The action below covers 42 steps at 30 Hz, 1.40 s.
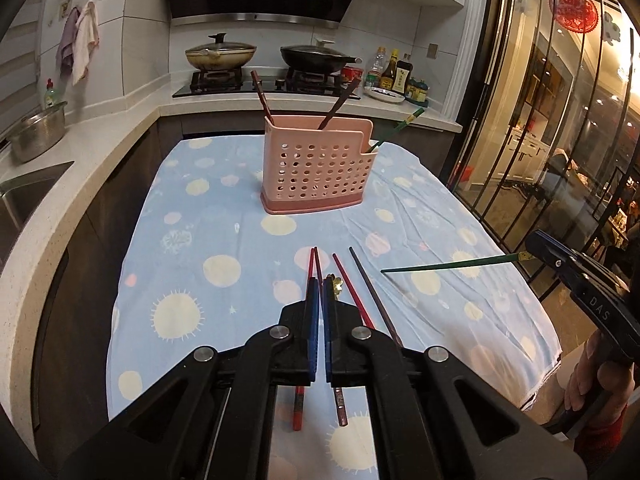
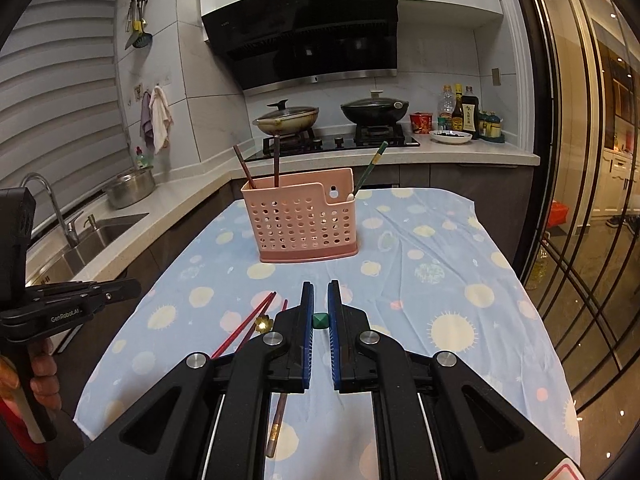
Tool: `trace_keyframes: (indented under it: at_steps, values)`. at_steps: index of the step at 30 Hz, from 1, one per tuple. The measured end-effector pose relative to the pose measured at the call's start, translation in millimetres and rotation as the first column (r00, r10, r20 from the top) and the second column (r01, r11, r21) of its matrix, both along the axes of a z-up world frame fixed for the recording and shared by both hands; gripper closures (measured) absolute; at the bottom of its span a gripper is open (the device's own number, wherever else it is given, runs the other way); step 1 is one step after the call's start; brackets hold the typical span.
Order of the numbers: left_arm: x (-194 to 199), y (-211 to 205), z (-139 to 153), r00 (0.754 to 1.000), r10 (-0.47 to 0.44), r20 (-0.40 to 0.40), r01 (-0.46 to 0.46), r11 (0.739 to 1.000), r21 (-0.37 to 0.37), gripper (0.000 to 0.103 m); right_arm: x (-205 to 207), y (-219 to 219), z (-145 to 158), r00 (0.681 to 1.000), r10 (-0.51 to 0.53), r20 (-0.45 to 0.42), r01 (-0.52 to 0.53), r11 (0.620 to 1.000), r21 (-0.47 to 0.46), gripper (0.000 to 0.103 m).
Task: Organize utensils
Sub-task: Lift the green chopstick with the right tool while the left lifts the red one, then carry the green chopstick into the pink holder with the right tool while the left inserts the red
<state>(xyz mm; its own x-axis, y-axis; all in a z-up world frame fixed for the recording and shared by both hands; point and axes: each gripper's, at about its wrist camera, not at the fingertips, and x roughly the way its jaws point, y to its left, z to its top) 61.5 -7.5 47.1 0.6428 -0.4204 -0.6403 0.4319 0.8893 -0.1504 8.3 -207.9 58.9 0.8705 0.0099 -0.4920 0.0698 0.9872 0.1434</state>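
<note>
The right gripper (image 2: pixel 319 300) holds its blue-padded jaws clamped on the butt end of a green chopstick (image 1: pixel 448 265), whose square green end (image 2: pixel 320 321) shows between the pads; seen from the left wrist, the shaft juts out level above the cloth, its tip pointing toward the table's middle. The left gripper (image 1: pixel 321 286) hangs low over the near cloth with its jaws drawn almost together and a thin slit between them; nothing is seen gripped. Beneath and beside it lie loose chopsticks: a red pair (image 1: pixel 313 265), a single red one (image 1: pixel 352 292) and a dark one (image 1: pixel 370 292), fanned apart, with a small gold ornament (image 1: pixel 335 283) just at the left fingertips. Farther out, centred on the blue spotted tablecloth (image 1: pixel 192 240), stands the pink perforated utensil holder (image 1: pixel 318 168), already carrying two dark chopsticks (image 1: pixel 261 96) in its tall section and a green one (image 1: pixel 396 130) in the lower right compartment. Open cloth surrounds the holder on all sides. The table's left edge runs near the counter with sink (image 2: pixel 100 228); its right edge faces a barred glass partition (image 2: pixel 580 200); the stove with two pans (image 2: pixel 288 118) lies beyond.
</note>
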Motion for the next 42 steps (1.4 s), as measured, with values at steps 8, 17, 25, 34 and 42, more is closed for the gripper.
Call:
trace_keyframes:
  at_steps: [8,17,25,34,42]
  values:
    - [-7,1,-89,0.98,0.016,-0.2,0.004,0.995,0.099,0.078,-4,7,-33,0.995,0.022,-0.098,-0.018,0.999,0.043,0.096]
    - [-10,4,-122,0.964,0.029,-0.263,0.003,0.993,0.119,0.083,-14,10,-41,0.994,0.018,-0.109,-0.012,0.998,0.056,0.096]
    - [-16,7,-108,0.965,0.006,-0.261,0.017,0.996,0.088,0.096,-15,10,-38,0.995,0.018,-0.103,-0.013,0.999,0.052,0.096]
    - [-11,15,-14,0.999,0.003,-0.054,-0.004,1.0,-0.009,0.096,-6,5,-3,0.999,0.034,-0.003,-0.034,0.998,0.047,0.096]
    - [24,0,54,0.994,0.007,0.111,-0.005,1.0,-0.022,0.096,26,-1,37,0.995,0.04,0.089,-0.042,0.999,0.018,0.096]
